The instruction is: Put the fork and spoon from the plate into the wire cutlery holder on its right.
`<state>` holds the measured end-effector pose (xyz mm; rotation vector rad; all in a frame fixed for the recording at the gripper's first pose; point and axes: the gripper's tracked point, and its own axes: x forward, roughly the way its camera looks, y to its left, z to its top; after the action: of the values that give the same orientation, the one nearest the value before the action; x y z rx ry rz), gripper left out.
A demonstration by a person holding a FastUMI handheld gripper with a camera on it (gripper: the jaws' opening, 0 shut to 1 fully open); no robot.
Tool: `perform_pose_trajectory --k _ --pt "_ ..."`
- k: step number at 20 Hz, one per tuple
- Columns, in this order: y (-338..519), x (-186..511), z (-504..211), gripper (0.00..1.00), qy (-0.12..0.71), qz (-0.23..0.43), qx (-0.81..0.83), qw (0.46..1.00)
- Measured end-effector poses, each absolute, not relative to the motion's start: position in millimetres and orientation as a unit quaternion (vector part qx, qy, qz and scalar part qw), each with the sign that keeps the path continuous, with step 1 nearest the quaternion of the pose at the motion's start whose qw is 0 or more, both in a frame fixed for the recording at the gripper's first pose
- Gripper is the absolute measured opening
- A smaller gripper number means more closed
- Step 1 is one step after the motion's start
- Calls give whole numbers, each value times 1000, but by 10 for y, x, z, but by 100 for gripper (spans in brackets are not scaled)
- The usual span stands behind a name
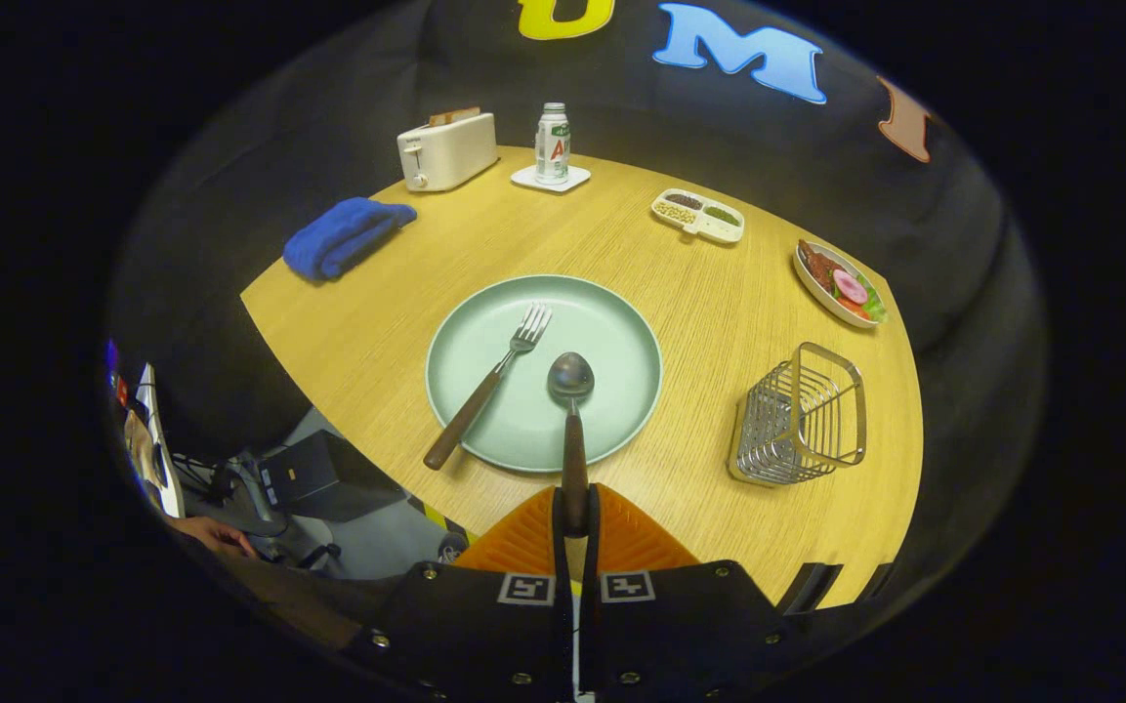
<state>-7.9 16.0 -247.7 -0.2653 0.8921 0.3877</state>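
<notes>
1. Between the orange fingers [523, 542] of the claw [574, 527], the spoon [571, 420] is pinched by its brown handle, its bowl out over the green plate [611, 322].
2. The fork [494, 381] lies aslant on the plate, left of the spoon, its handle past the rim.
3. The wire cutlery holder [802, 415] stands on the table [699, 293], right of the plate.

Around the matt pale-green plate [611, 322], the table [719, 293] is light wood with fine grain. The spoon [571, 391] and fork [499, 376] pair shiny metal with dark wooden handles, the spoon's pinched by the gripper [575, 517] with ribbed orange fingers [523, 542]. Right of the plate, the holder [802, 418] is bright wire.
</notes>
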Motion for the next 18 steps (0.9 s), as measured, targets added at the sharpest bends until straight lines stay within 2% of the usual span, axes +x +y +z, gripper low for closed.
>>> perform_pose_trajectory --k 8,18 --pt "116 -4 -2399 3 428 186 -116 877" --pt "7 319 -1800 3 449 180 -25 875"
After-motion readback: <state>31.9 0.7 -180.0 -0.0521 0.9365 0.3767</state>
